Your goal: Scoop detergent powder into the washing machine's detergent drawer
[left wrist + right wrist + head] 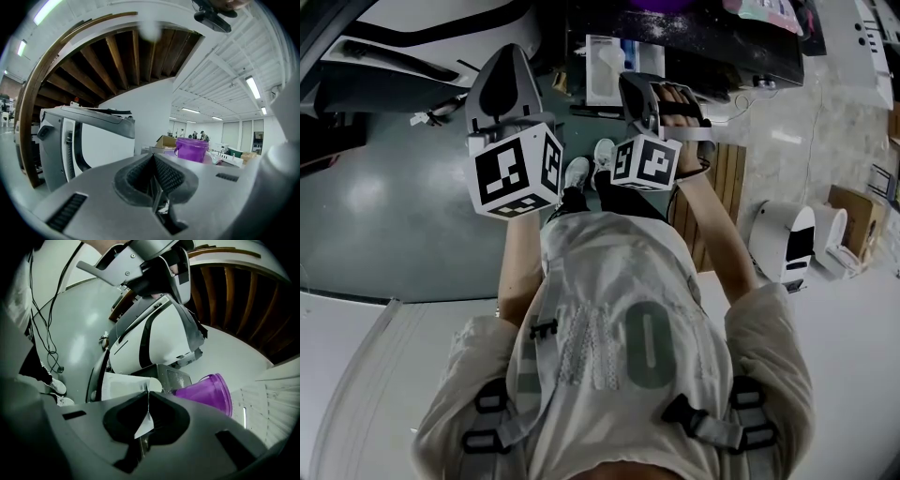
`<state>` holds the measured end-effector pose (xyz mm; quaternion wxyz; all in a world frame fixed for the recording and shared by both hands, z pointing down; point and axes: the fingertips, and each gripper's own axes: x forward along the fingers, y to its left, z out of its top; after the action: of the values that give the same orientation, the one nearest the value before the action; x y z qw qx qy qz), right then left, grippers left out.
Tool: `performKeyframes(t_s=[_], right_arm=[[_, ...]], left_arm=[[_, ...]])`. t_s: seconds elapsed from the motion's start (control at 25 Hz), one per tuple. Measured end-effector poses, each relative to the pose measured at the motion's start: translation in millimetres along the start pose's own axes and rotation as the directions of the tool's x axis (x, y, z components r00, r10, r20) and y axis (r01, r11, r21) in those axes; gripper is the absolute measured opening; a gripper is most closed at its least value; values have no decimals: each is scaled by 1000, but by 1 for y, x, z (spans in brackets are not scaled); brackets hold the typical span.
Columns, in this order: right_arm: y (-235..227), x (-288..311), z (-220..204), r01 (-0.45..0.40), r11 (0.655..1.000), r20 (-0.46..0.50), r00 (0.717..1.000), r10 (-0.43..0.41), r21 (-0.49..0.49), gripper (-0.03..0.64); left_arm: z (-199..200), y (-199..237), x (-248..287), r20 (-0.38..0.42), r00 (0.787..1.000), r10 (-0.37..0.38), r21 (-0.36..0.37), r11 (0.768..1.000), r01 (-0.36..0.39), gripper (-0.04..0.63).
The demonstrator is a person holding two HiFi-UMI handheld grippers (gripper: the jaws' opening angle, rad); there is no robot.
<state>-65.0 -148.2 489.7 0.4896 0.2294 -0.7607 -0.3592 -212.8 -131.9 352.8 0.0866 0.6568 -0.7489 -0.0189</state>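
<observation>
Start-of-task posture, by the look of it. Left gripper [152,158] and right gripper [146,399] held up side by side ahead of the chest, noses toward the dark bench [712,42], probably to line up on the work before any reach. Both pairs of jaws pressed together with nothing between them; only a pale sliver of background through the right pair's seam. No scoop carried, so no powder moved yet, as far as can be judged.

Purple tub [209,392] just beyond the right gripper's nose, likely the powder supply, beside a grey tray [174,375] dusted with white specks. Detergent drawer [605,67], or what reads as one: a white open-topped piece between the two grippers in the head view, near the bench edge. Hard to say whether attached to the white machine body [154,333] or lying loose.

Much hidden. Tub contents out of sight from every angle; tub itself cut off at the top edge of the head view. No scoop to be found anywhere. Left hand masked by the marker cube [517,169]; right hand [682,112] only partly visible, wrapped round its handle. Lower half of the head view filled by the wearer's own pale shirt [628,309] and harness straps, blocking the floor beneath.
</observation>
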Motion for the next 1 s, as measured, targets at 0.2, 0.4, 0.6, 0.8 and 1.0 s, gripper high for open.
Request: performKeyframes(t_s=[0.2,0.4,0.6,0.8,1.0], right_arm=[[-5,-2,0,7,1000,-1,1000,-7,-5,11],[-2,-2,0,-5,997,-5,1000,5,-81,11],[6,0,0,-4,975,-1,1000,4,-221,11],[10,-1,-1,-18,965,6,1000,20,-262,11],[8,-3,-1,-14,957,8,1000,17,-289,11]], left_arm=[[2,-6,2,3,1000,-14,9,1000,14,20],[1,-9,1,0,1000,-18,9,1000,18,20],[-2,-8,1,-4,1000,-13,6,1000,13,20],[-4,-9,0,-6,1000,-9,5,1000,9,20],[-2,-12,0,-3,1000,-16,4,1000,16,20]])
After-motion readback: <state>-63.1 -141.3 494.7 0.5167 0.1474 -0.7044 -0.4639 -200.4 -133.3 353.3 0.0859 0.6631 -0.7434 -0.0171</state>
